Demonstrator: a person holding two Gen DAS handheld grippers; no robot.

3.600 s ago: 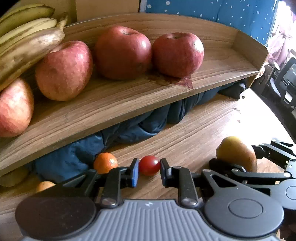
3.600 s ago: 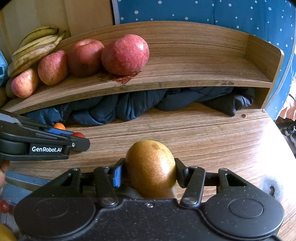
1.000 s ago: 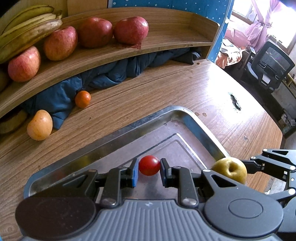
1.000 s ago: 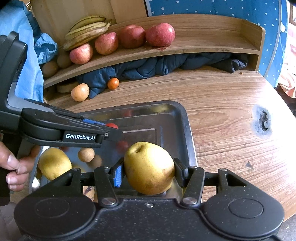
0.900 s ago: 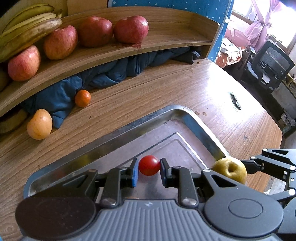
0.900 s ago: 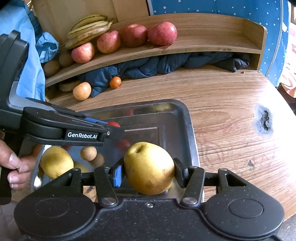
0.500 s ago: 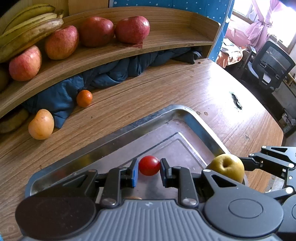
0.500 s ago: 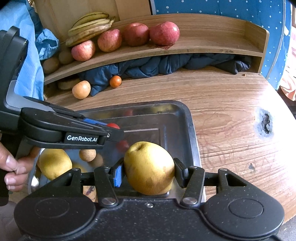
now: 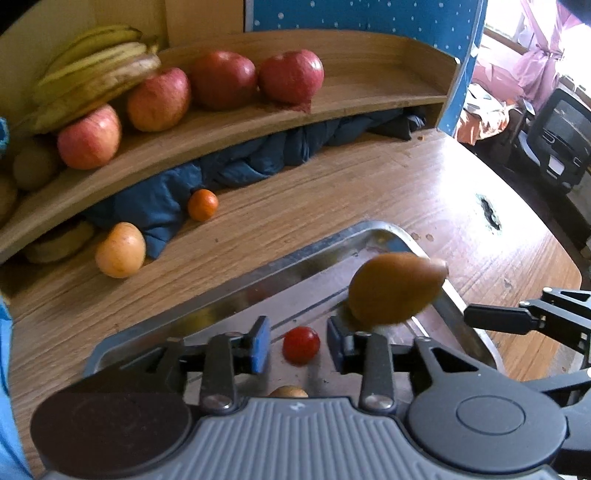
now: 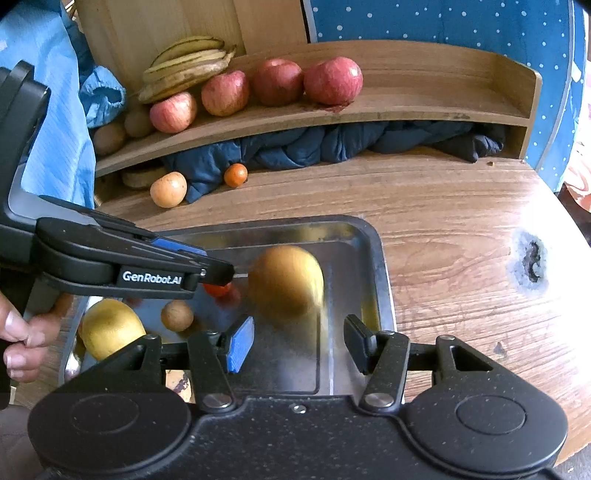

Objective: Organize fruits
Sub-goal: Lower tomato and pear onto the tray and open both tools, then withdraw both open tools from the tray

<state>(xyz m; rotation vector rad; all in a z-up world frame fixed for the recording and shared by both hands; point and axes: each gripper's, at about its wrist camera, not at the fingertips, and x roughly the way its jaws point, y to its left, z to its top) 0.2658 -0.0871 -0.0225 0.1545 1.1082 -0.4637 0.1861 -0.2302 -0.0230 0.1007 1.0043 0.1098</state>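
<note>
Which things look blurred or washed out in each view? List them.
Left wrist view: the pear over the metal tray is motion-smeared; the window corner is blown out, with glare on the table. Right wrist view: the same pear streaks downward; the apples stay sharp.

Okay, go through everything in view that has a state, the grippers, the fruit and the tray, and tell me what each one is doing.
left gripper: fingers opening, clear of the cherry tomato between them
cherry tomato: released, over the tray floor
right gripper: fingers opening, nothing between them
pear: released, motion-blurred, in the tray
metal tray: holds a yellow fruit and a small brown fruit
orange: on the table against the blue cloth
</note>
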